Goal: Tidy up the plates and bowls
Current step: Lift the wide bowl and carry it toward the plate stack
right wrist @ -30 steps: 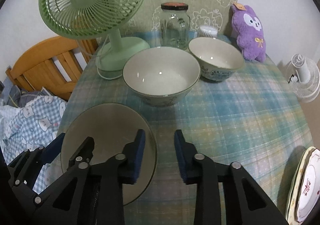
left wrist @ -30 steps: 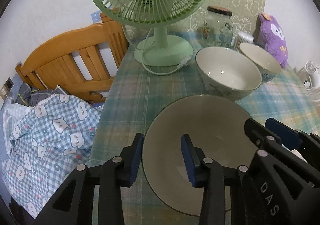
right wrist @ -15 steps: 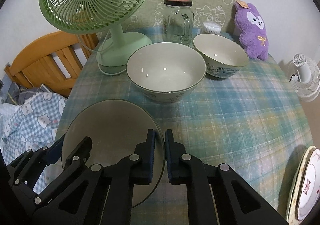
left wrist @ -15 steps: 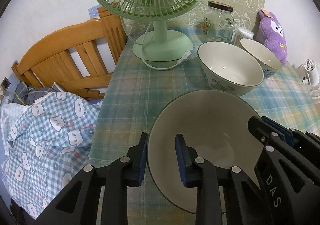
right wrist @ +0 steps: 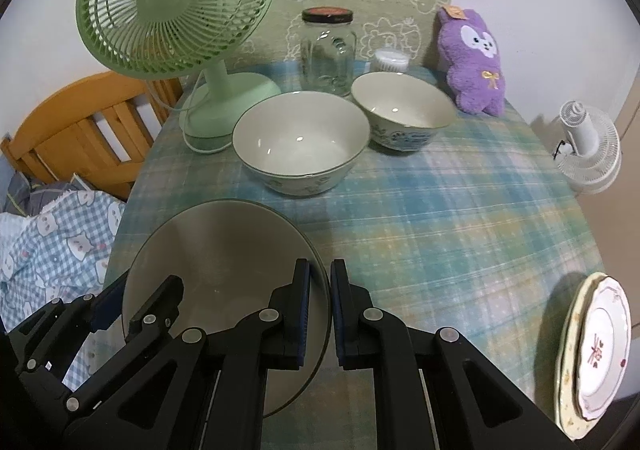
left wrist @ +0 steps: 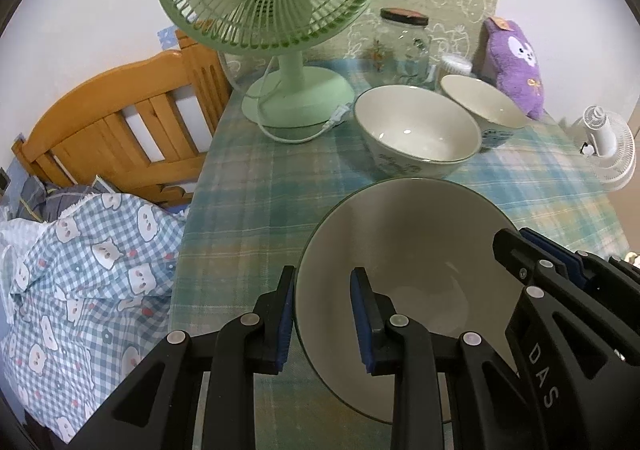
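1. Big bowl: nearest piece, plain grey-white inside with a dark rim, at the near left part of the table, tilted with its right rim raised.
2. Left gripper: jaws astride the big bowl's left rim, one blue pad outside the wall and one inside; closed on the rim.
3. Right gripper: jaws nearly together, pinching the big bowl's right rim between the pads.
4. Middle bowl: white inside, pale green pattern outside, upright just beyond the big bowl.
5. Small bowl: blue pattern outside, upright, just beside the middle bowl on its right and a little farther back.
6. Plates: a stack at the table's near right edge, top one white with a red motif; well apart from the bowls.
7. Fan: green, on its round base at the far left corner, cord looping by the base.
8. Jar: clear glass, dark lid, behind the two bowls.
9. Plush: purple, upright against the wall at the far right.
10. Cloth: blue-green plaid, covering the table.
11. White fan: beyond the table's right edge.
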{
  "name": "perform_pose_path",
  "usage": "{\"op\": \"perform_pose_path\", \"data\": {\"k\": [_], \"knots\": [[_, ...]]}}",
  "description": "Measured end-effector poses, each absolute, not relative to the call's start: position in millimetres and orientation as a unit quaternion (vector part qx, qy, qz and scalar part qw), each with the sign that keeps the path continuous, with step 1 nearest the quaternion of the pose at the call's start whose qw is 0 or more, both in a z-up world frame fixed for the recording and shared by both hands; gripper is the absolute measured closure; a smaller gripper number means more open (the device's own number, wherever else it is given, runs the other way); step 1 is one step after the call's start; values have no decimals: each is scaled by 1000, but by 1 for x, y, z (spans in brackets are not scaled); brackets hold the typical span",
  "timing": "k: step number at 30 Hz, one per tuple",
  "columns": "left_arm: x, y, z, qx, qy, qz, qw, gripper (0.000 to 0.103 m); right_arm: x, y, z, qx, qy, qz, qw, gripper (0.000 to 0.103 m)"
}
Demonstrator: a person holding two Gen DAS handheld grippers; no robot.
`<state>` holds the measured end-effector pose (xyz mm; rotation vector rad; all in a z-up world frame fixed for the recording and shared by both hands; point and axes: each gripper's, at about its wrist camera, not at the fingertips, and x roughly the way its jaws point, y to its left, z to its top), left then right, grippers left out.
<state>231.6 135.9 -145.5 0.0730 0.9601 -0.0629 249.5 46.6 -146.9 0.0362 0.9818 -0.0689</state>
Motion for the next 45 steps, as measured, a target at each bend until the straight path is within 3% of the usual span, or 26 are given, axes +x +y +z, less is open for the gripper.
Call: {"op": "perform_pose_path", "data": {"k": [25,45], "knots": [[160,68,-99,21,426,-11,904,78,175,-24,-97,12,441,-18,897,90],[124,10,-129,14,437,2,899,78,144,-82,-126,1,451,-4,892,90]]}}
